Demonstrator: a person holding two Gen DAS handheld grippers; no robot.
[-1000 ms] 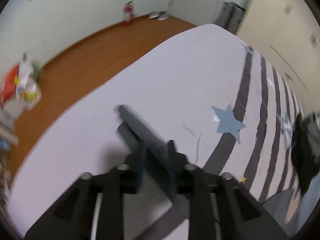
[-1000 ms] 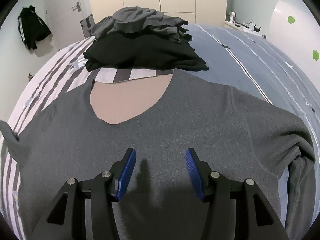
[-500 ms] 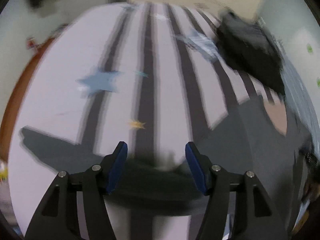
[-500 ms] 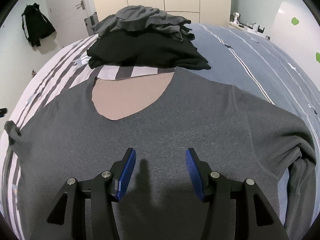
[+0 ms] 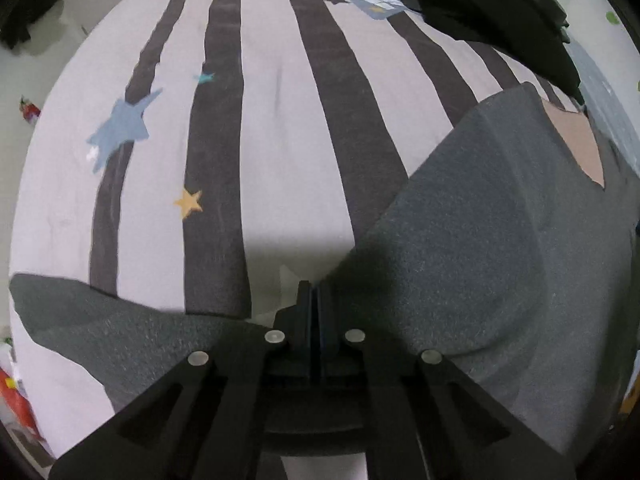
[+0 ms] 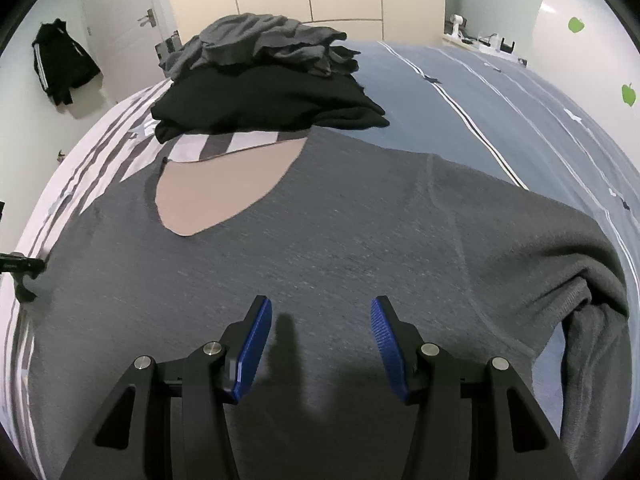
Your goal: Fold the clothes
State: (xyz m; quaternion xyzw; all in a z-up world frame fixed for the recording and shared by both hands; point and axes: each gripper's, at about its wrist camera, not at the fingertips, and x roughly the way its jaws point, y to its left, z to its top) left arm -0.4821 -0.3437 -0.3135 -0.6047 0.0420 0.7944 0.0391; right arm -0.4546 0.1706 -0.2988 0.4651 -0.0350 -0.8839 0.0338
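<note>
A grey V-neck sweater [image 6: 340, 240] lies flat, front up, on the bed, with a beige board [image 6: 224, 184] showing in its neck. My left gripper [image 5: 314, 292] points steeply down where the spread-out sleeve [image 5: 100, 320] meets the body [image 5: 480, 240]. Its jaws are shut, and the fabric edge looks pinched between them. In the right wrist view the left gripper [image 6: 16, 266] shows at the far left with cloth tugged up beneath it. My right gripper [image 6: 320, 320] hovers open over the sweater's lower front, nothing between its fingers. The other sleeve [image 6: 592, 320] lies folded in.
A pile of dark and grey clothes [image 6: 264, 80] sits beyond the collar on the bed. The bedcover is white with dark stripes [image 5: 280, 120] on one side and blue [image 6: 500, 120] on the other. A black jacket [image 6: 60, 64] hangs by the door.
My left gripper let go of the sleeve it held near the bed's edge, swung over to the sweater's body, opened, then shut at the armpit. The right gripper edged slightly and stayed open.
</note>
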